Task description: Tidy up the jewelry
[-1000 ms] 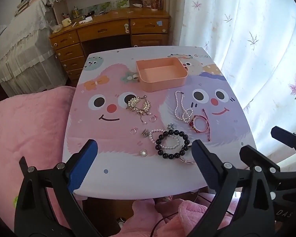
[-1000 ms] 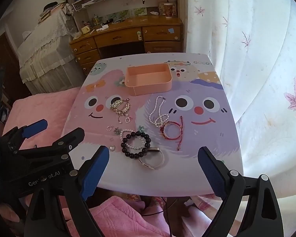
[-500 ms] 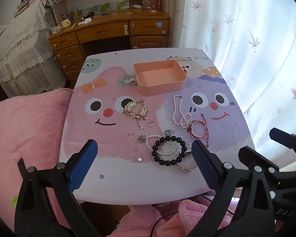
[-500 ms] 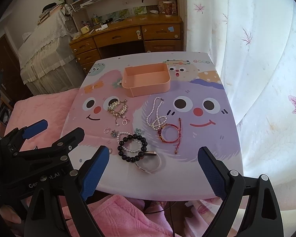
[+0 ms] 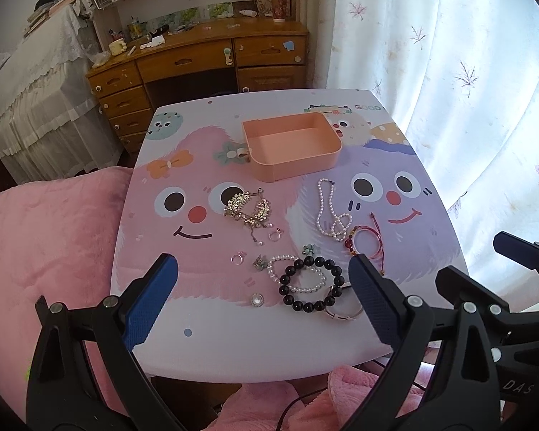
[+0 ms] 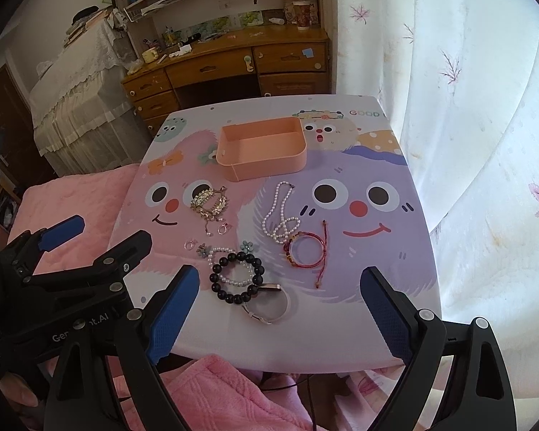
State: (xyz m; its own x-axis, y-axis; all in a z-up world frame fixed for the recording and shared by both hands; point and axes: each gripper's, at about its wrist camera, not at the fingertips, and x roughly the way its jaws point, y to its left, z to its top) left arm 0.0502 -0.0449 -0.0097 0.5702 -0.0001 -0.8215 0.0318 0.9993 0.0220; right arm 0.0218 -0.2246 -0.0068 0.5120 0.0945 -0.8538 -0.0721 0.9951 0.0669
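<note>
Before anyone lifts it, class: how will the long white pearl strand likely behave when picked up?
The pearl strand lies in loose curves, so it probably droops limply. Its small round beads may slip between fingers. One looped end touches the red cord bracelet, so that might drag along.

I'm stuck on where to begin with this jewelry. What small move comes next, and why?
Probably lower the right gripper onto the black bead bracelet: both grippers are open and hold nothing, the pink tray is empty, and that bracelet lies nearest.

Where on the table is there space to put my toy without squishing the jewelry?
The table is bare right of the red cord bracelet, toward the curtain. It is also bare along the left edge, left of the gold necklace. The middle, around the black bead bracelet, is crowded.
</note>
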